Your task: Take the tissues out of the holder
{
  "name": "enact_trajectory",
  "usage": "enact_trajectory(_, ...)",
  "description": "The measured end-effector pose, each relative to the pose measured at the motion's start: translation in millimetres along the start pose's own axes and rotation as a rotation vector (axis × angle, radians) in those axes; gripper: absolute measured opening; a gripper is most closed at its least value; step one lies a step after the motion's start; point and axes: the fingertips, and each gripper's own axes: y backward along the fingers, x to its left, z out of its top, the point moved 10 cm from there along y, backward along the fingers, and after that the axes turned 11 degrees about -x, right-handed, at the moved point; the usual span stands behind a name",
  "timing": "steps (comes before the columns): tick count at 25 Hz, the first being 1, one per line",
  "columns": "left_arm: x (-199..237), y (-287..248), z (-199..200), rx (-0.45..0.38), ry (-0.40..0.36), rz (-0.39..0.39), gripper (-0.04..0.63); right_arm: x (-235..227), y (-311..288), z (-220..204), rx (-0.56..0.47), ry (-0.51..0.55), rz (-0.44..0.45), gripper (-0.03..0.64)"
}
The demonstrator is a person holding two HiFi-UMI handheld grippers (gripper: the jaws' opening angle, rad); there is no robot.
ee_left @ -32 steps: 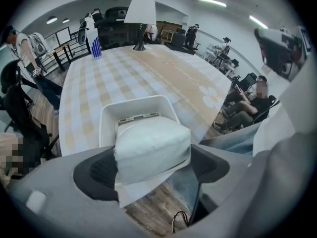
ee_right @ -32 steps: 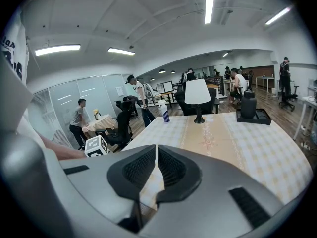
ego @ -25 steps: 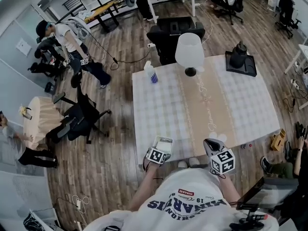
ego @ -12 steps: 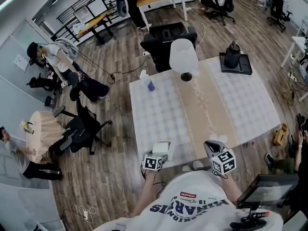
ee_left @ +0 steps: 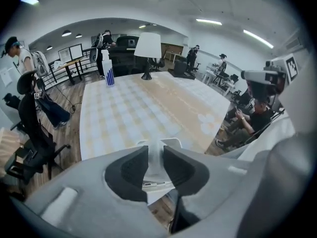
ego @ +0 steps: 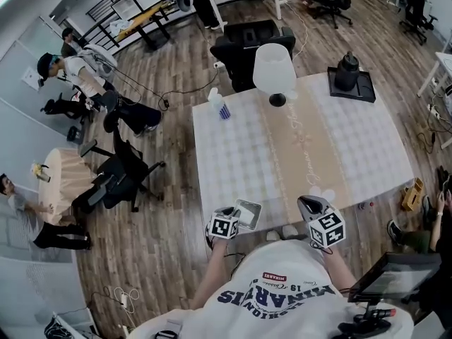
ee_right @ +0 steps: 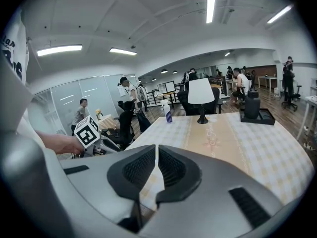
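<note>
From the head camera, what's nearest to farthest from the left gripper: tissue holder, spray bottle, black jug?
1. The tissue holder, at the left gripper, whose jaws are closing on a tissue.
2. The spray bottle, table's far left.
3. The black jug, far right corner.

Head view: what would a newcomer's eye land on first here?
The white lamp at the far edge of the big checked table stands out first. At the near edge, the left gripper is closing its jaws on a tissue that rises from the holder.
</note>
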Motion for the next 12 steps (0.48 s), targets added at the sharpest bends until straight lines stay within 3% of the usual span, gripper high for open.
enact_trajectory(4,-4,-11,-12,-0.019,0.031,-0.003,0.081,-5,1,-3,0.0,-0.007,-0.015,0.011)
enact_trajectory(12,-5,14,8,-0.098,0.026,0.013,0.06,-10,11,-3,0.005,-0.014,-0.035,0.011)
